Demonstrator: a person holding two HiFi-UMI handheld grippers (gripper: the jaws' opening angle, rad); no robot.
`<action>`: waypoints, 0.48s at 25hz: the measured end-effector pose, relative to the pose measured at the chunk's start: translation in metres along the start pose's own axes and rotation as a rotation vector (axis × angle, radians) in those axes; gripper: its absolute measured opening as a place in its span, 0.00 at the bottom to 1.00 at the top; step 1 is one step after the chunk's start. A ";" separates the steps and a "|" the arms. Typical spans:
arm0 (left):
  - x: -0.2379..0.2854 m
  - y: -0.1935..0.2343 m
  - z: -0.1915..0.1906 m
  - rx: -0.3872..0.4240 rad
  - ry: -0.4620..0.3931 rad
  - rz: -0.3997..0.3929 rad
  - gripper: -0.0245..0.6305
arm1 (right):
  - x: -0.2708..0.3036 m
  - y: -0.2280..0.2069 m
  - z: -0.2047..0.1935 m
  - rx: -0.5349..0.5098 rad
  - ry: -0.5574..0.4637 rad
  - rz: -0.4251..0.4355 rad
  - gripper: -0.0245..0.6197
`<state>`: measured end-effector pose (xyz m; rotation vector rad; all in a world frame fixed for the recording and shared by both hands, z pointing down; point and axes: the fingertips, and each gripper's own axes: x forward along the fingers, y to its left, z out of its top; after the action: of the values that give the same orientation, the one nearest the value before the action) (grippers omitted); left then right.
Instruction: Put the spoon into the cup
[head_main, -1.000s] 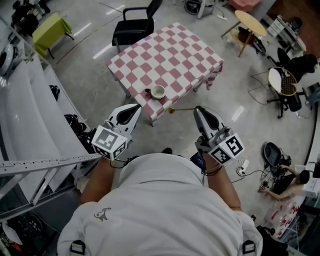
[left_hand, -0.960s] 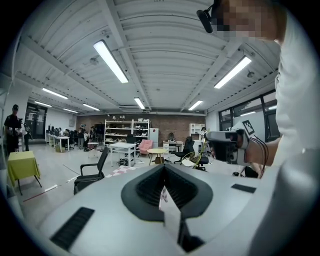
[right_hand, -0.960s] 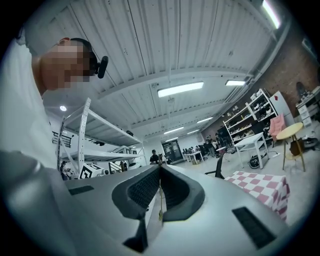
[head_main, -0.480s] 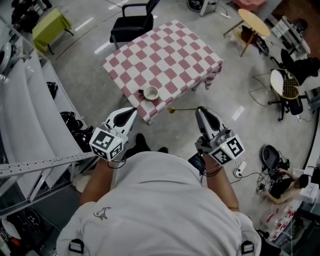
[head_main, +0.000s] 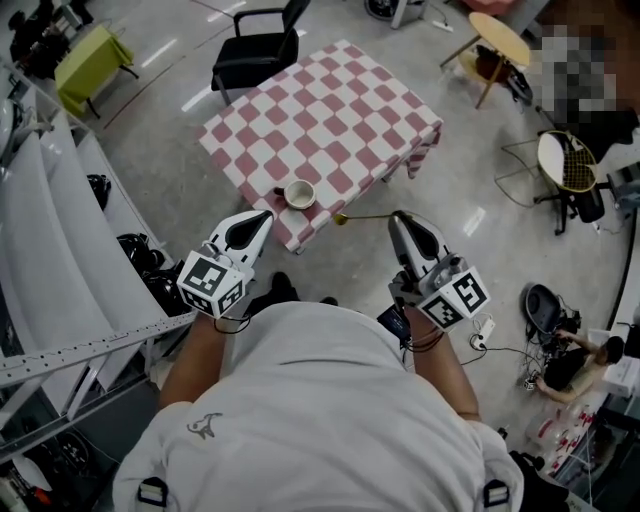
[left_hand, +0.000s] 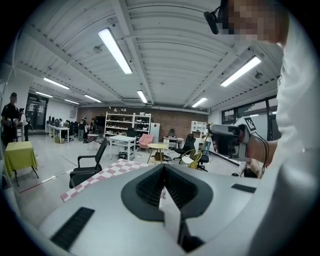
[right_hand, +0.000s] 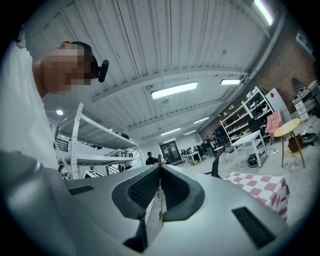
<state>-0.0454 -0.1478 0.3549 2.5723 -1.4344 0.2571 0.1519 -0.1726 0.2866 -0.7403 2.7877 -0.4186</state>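
Note:
A white cup (head_main: 299, 194) stands near the front edge of a table with a red-and-white checked cloth (head_main: 330, 110), seen in the head view. My right gripper (head_main: 395, 218) is shut on the handle of a thin golden spoon (head_main: 362, 217). The spoon's bowl points left, over the floor just off the table's front corner. In the right gripper view the spoon (right_hand: 160, 200) shows as a thin gold line between the closed jaws of the right gripper (right_hand: 159, 167). My left gripper (head_main: 266, 216) (left_hand: 163, 170) is shut and holds nothing, in front of the table's edge below the cup.
A black chair (head_main: 250, 55) stands behind the table. White shelving (head_main: 60, 250) runs along the left. A round wooden table (head_main: 498, 42) and a racket-backed chair (head_main: 565, 165) are at the right, with cables and gear (head_main: 545, 310) on the floor.
The table and cup have drifted slightly left and down in the head view as the person shifted. Both grippers hold the same pose, the spoon still in the right one.

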 end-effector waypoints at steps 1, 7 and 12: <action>0.000 0.005 0.001 0.000 -0.002 -0.003 0.06 | 0.005 0.001 -0.001 -0.011 0.005 -0.001 0.09; -0.003 0.043 0.014 0.056 -0.012 -0.006 0.06 | 0.046 0.004 -0.007 -0.024 0.028 -0.012 0.09; -0.011 0.078 0.020 0.044 -0.012 -0.037 0.06 | 0.081 0.005 -0.015 -0.018 0.037 -0.042 0.09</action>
<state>-0.1164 -0.1835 0.3384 2.6366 -1.3987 0.2714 0.0769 -0.2064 0.2871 -0.8042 2.8176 -0.4200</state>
